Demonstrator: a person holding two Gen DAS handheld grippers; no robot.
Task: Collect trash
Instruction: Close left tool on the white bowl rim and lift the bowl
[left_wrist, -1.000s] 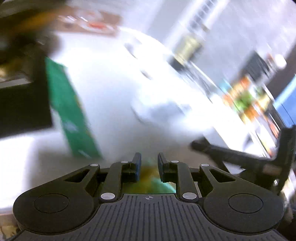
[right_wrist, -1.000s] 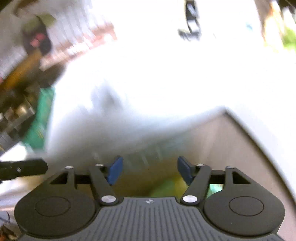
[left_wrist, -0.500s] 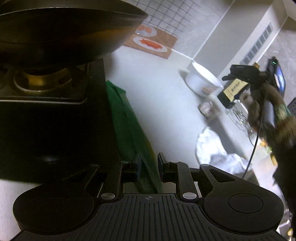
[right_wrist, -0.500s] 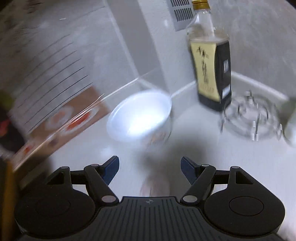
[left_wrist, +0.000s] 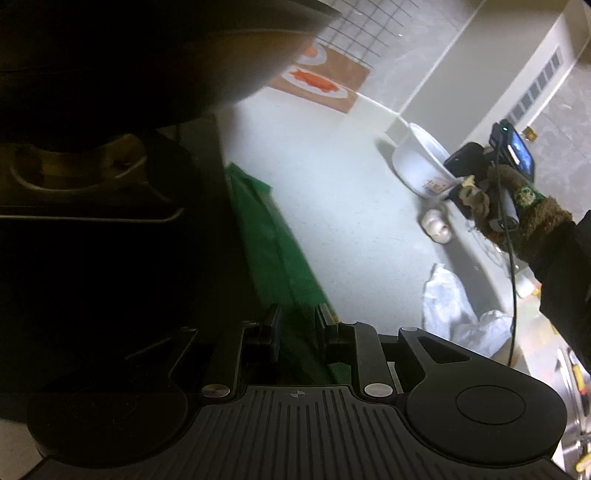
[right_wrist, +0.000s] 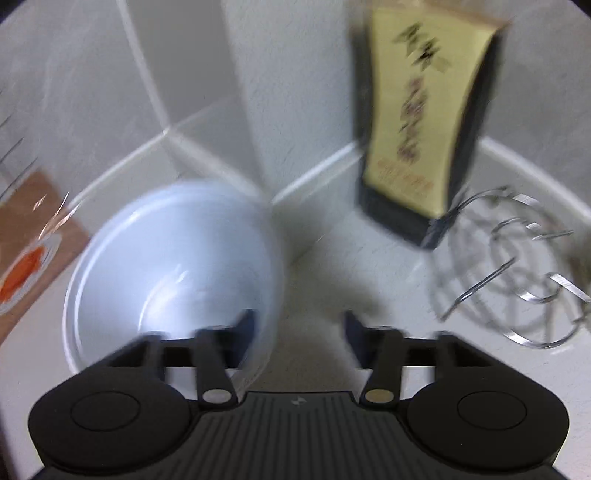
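My left gripper (left_wrist: 300, 325) is shut on a green plastic bag (left_wrist: 273, 236) that trails across the pale counter beside the stove. A white disposable bowl (right_wrist: 173, 273) stands by the wall corner. My right gripper (right_wrist: 299, 321) straddles its right rim, with one finger inside the bowl and the other outside. Its jaws are closing, and the outer pad is still clear of the wall. In the left wrist view the same bowl (left_wrist: 417, 162) shows with a gloved hand (left_wrist: 491, 203) at it. A small crumpled scrap (left_wrist: 437, 227) and a crumpled white wrapper (left_wrist: 454, 314) lie nearby.
A dark wok (left_wrist: 147, 48) on the stove (left_wrist: 92, 206) fills the left. A dark sauce bottle with a yellow label (right_wrist: 417, 122) and a wire trivet (right_wrist: 517, 280) stand right of the bowl. A brown mat printed with food (left_wrist: 317, 81) lies by the tiled wall.
My right gripper has swept across the counter and come down over the bowl's rim, and its fingers have drawn a little closer together. The left gripper has shifted toward the stove, still holding the green bag.
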